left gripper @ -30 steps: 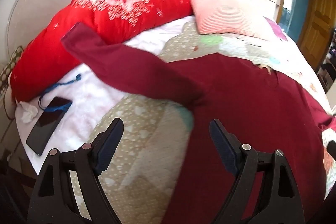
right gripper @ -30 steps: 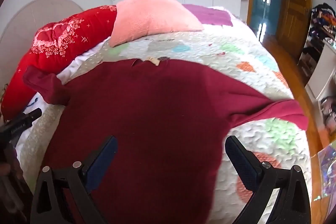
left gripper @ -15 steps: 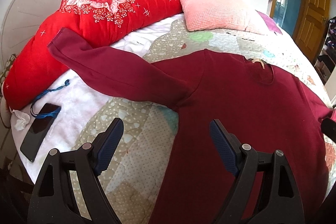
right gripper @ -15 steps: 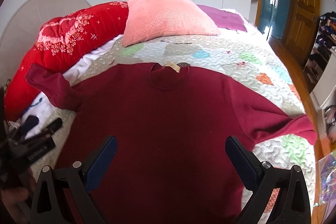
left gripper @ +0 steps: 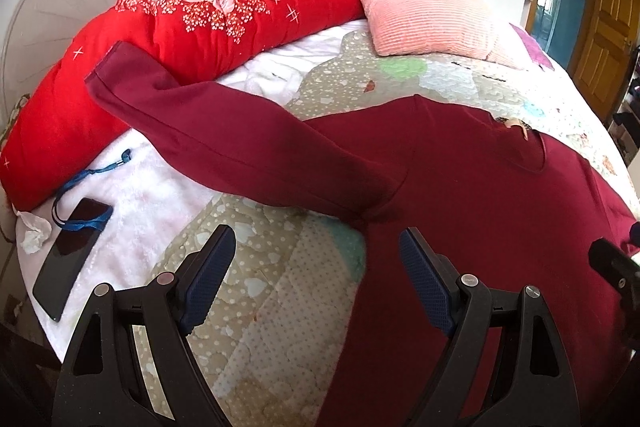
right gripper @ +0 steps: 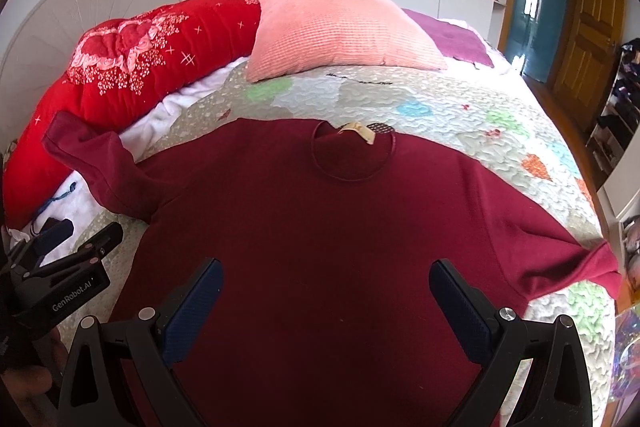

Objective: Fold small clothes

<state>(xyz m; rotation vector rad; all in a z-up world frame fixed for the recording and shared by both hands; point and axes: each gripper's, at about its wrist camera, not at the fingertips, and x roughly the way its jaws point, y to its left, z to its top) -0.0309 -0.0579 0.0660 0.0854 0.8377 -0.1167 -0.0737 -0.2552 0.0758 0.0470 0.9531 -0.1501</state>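
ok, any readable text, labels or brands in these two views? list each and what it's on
"GenRobot.AI": white print on the side of the left gripper, seen in the right wrist view.
Neck tag of the maroon sweater: too small to read.
Phone screen: dark, no text.
Nothing else legible.

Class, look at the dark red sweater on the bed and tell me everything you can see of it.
The sweater is dark red, plain, of soft knit-like cloth, with long sleeves and a round neck showing a pale label. It lies spread flat, unfolded, on the quilt. Its one sleeve reaches out onto the red duvet; the other sleeve reaches the bed's edge. Both grippers, left and right, are open above it, holding nothing.
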